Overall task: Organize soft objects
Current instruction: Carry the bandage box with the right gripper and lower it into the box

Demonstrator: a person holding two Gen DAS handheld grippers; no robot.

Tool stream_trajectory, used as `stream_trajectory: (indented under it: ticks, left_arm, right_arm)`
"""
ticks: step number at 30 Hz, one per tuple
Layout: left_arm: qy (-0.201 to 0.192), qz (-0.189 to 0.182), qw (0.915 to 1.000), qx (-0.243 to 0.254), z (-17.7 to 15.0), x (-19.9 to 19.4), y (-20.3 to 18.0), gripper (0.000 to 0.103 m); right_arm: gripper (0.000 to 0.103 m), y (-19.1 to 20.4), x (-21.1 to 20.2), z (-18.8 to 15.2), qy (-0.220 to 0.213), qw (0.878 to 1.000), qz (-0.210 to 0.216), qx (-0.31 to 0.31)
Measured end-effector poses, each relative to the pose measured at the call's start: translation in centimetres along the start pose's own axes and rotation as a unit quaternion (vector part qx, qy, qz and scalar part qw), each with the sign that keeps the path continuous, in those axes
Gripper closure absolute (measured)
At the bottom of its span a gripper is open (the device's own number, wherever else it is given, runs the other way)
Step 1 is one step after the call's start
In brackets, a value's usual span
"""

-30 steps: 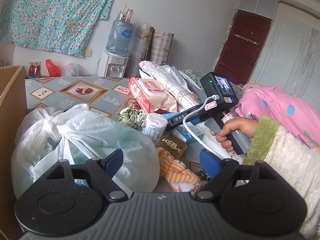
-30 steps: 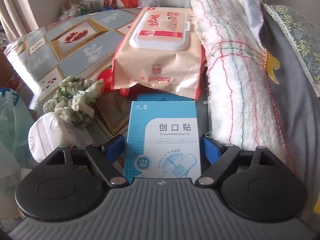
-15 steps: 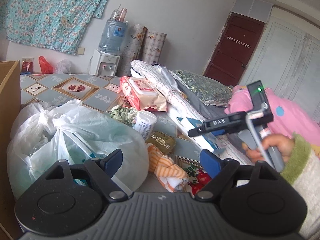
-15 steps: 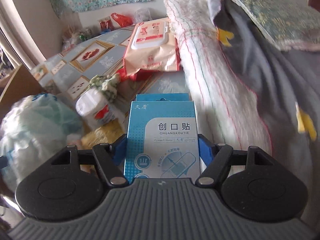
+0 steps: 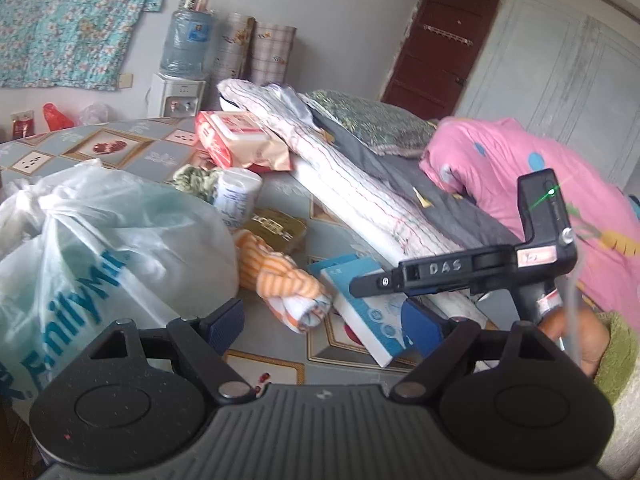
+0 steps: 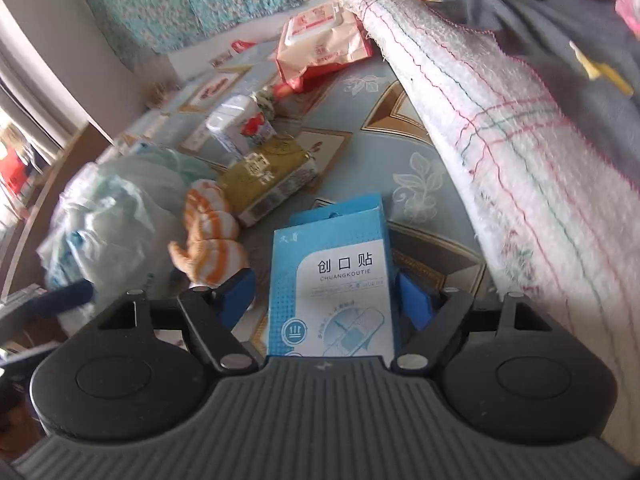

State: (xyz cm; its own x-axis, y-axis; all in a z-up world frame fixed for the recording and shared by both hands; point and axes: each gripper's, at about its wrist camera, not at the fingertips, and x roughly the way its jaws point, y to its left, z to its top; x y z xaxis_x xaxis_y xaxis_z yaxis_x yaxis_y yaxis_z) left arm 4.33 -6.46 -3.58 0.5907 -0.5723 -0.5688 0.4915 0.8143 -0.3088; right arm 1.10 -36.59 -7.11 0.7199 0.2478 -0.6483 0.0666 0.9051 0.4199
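A blue plaster box (image 6: 332, 280) stands tilted on the patterned table between the pads of my right gripper (image 6: 324, 292). Its jaws are opening, and a gap shows beside the left pad (image 6: 240, 288). In the left wrist view the same box (image 5: 360, 304) leans on the table under the right gripper's black body (image 5: 460, 268), which a hand holds. An orange striped cloth (image 5: 280, 280) lies bunched just left of the box. My left gripper (image 5: 320, 320) hangs open above the table's near part, with nothing between its fingers.
A full white plastic bag (image 5: 100, 248) fills the left. Behind the cloth lie a gold packet (image 5: 276, 228), a white jar (image 5: 236, 196), a green cloth (image 5: 192, 176) and a wipes pack (image 5: 236, 140). A folded white blanket (image 5: 360, 192) and a pink quilt (image 5: 520, 168) bound the right.
My right gripper carried the blue box back from the wipes pack to beside the orange cloth, rolled, and its pads drew off the box. My left gripper shifted slightly.
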Motion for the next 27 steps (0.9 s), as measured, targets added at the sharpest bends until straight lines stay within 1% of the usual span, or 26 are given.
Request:
stream_trajectory:
  ticks: [4,6,8,9,10,11,13,14,18,22,23,27]
  left_arm:
    - [0.013,-0.001,0.9998,0.015,-0.2,1.2,-1.1,0.018]
    - [0.022,-0.009,0.9995,0.02,-0.3,2.1,-1.5,0.02]
    - [0.04,-0.021,0.9988,0.022,-0.4,3.3,-2.0,0.028]
    - [0.05,-0.028,0.9981,0.022,-0.4,4.0,-2.3,0.03]
    - [0.058,-0.037,0.9974,0.022,-0.5,4.6,-2.5,0.035]
    - [0.067,-0.045,0.9965,0.023,-0.6,5.3,-2.7,0.039]
    - [0.086,-0.055,0.9944,0.026,-0.7,6.6,-3.2,0.044]
    - [0.091,-0.058,0.9937,0.03,-0.7,7.2,-3.4,0.044]
    - [0.111,-0.052,0.9916,0.042,-0.9,9.1,-4.3,0.045]
    - [0.131,-0.035,0.9895,0.05,-1.1,10.7,-4.9,0.044]
    - [0.133,-0.031,0.9892,0.055,-1.1,10.9,-5.1,0.041]
    - [0.13,-0.018,0.9881,0.081,-1.3,11.2,-6.1,0.04]
  right_arm:
    - [0.026,-1.7,-2.0,-1.3,-0.043,0.998,0.03,0.042]
    - [0.03,-2.3,-2.7,-2.1,-0.062,0.996,0.03,0.048]
    - [0.039,-2.7,-2.8,-2.6,-0.072,0.996,0.025,0.051]
    - [0.041,-3.0,-2.7,-2.8,-0.074,0.996,0.024,0.052]
    - [0.048,-3.2,-2.6,-3.0,-0.075,0.995,0.022,0.054]
    - [0.052,-3.4,-2.5,-3.1,-0.076,0.995,0.02,0.056]
    - [0.054,-3.8,-2.2,-3.2,-0.075,0.995,0.022,0.056]
    - [0.056,-3.9,-2.0,-3.2,-0.075,0.995,0.023,0.057]
    - [0.058,-4.4,-1.4,-3.3,-0.073,0.995,0.033,0.06]
    - [0.059,-4.3,-1.2,-3.5,-0.075,0.995,0.032,0.058]
    - [0.059,-4.3,-1.4,-3.7,-0.076,0.995,0.033,0.058]
    - [0.059,-3.8,-1.2,-4.1,-0.075,0.995,0.04,0.052]
